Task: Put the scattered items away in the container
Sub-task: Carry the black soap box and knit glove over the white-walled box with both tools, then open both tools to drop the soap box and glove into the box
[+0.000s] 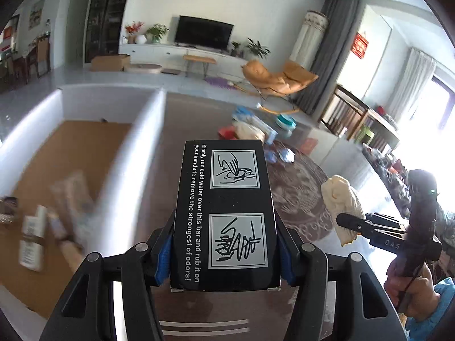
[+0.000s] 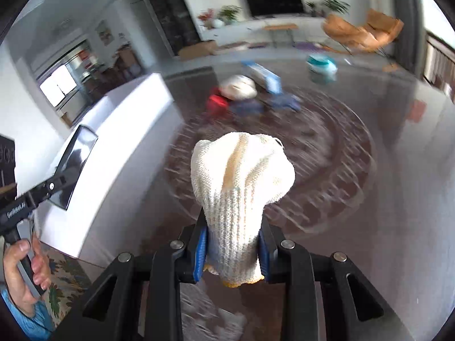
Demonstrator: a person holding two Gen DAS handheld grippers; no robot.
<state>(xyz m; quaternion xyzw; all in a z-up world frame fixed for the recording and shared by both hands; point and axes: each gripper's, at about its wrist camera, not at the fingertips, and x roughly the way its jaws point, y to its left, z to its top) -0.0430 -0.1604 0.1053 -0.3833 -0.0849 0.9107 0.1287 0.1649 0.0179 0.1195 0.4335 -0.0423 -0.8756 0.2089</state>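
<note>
Where walls rise, white container (image 1: pixel 148 130), blurred boxes (image 1: pixel 34 238) inside

Dark glossy tabletop (image 2: pixel 398 227) with a round brown ornamental pattern (image 2: pixel 327 147) at its middle. At the left, a white-walled open box with a cardboard-brown floor (image 1: pixel 113 147). Toward the far edge, clustered close together: red packet (image 2: pixel 217 103), cream cloth bundle (image 2: pixel 239 86), blue-and-white carton (image 2: pixel 263 75), blue wrappers (image 2: pixel 264 105); just beyond, teal-lidded tub (image 2: pixel 321 66).
</note>
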